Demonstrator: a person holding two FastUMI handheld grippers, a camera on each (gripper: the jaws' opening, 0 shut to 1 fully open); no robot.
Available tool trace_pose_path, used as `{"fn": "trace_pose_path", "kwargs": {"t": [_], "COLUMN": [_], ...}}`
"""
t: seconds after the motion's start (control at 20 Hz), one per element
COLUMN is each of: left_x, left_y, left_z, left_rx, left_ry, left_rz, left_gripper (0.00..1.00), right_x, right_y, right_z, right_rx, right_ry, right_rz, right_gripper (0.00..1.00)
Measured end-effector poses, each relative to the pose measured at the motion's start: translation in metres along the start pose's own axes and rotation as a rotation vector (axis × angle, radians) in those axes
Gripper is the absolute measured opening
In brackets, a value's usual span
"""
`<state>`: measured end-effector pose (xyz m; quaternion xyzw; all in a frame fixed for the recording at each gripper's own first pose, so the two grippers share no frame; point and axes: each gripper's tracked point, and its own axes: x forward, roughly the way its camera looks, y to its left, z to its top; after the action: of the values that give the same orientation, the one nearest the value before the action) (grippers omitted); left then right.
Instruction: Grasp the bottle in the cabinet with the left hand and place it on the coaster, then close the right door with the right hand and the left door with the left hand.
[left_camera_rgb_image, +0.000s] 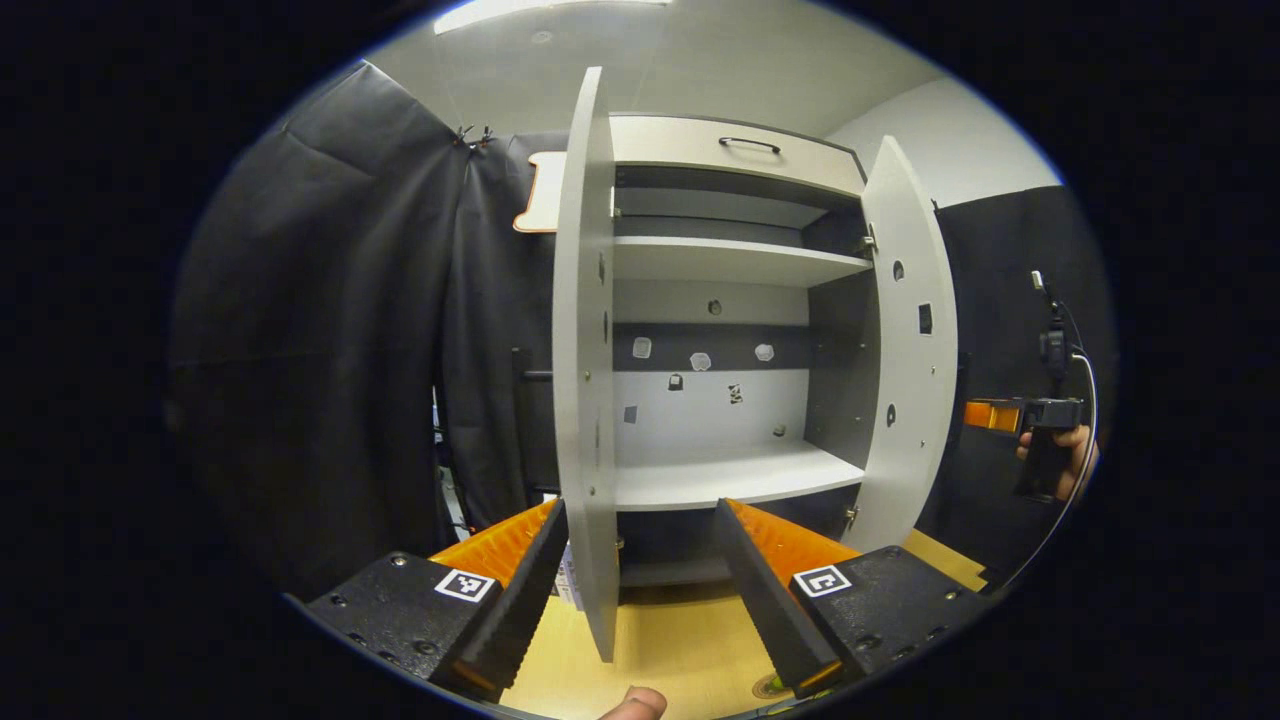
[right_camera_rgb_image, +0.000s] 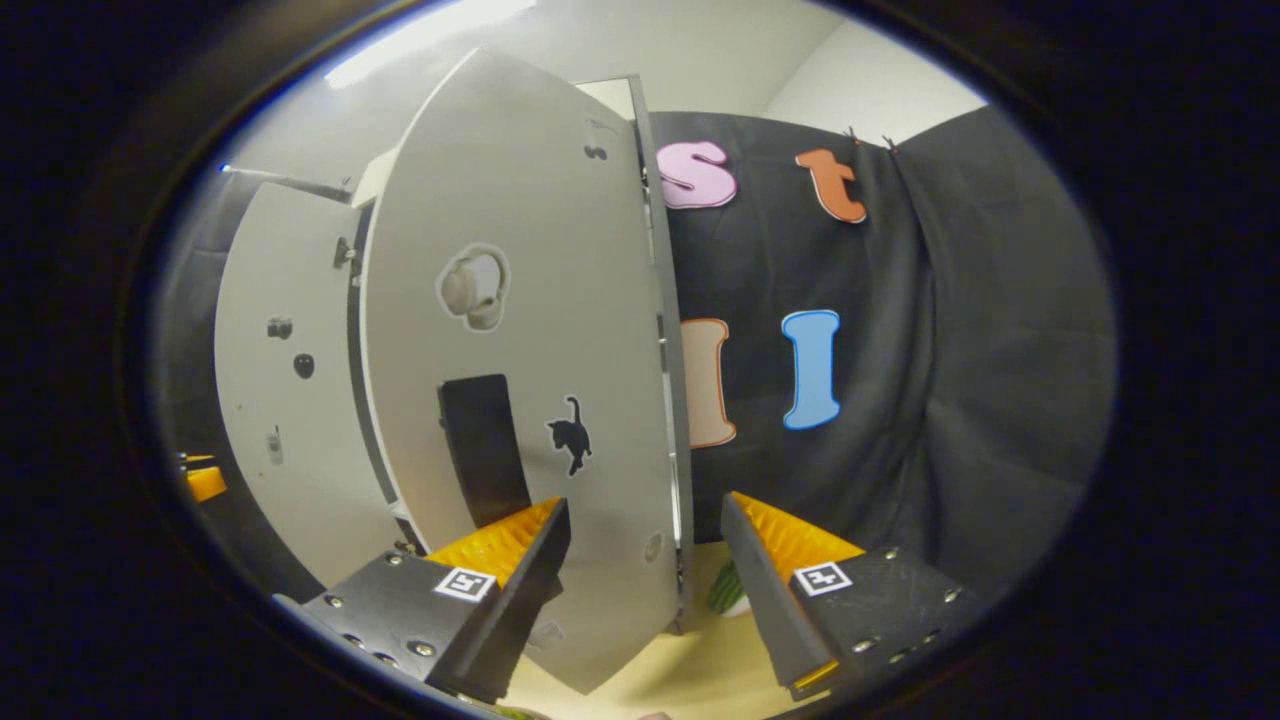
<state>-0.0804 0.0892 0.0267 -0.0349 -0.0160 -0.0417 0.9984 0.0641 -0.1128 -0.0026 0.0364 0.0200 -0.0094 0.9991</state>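
**Both doors open; grippers at door edges**

Left gripper (left_camera_rgb_image: 640, 570): ribbed orange-and-black fingers spread apart, straddling the free edge of the left door (left_camera_rgb_image: 585, 380), a flat grey panel standing upright, edge-on to the camera. Wooden tabletop (left_camera_rgb_image: 680, 640) below. Beyond, the cabinet (left_camera_rgb_image: 720, 300) stands open with smooth pale shelves. The right door (left_camera_rgb_image: 905, 350) swings outward.

Right gripper (right_camera_rgb_image: 645, 560): fingers apart around the right door's lower edge (right_camera_rgb_image: 560, 400), matte grey, long axis vertical. Bottle position cannot be determined.
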Motion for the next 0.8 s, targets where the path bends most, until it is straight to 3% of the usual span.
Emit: {"fn": "trace_pose_path", "kwargs": {"t": [0.25,0.45,0.8], "left_x": [0.0,-0.006,-0.006], "left_y": [0.019,0.031,0.079], "left_z": [0.008,0.01,0.002], "left_rx": [0.024,0.018,0.022], "left_ry": [-0.007,-0.008,0.007], "left_rz": [0.034,0.054,0.158], "left_gripper": [0.93,0.93,0.93], "right_x": [0.007,0.017,0.024], "right_y": [0.025,0.046,0.056], "right_z": [-0.002,-0.009,-0.026], "right_rx": [0.0,-0.008,-0.021], "right_ry": [-0.009,0.013,0.061], "right_rz": [0.036,0.087,0.115], "right_gripper": [0.9,0.96,0.95]}}
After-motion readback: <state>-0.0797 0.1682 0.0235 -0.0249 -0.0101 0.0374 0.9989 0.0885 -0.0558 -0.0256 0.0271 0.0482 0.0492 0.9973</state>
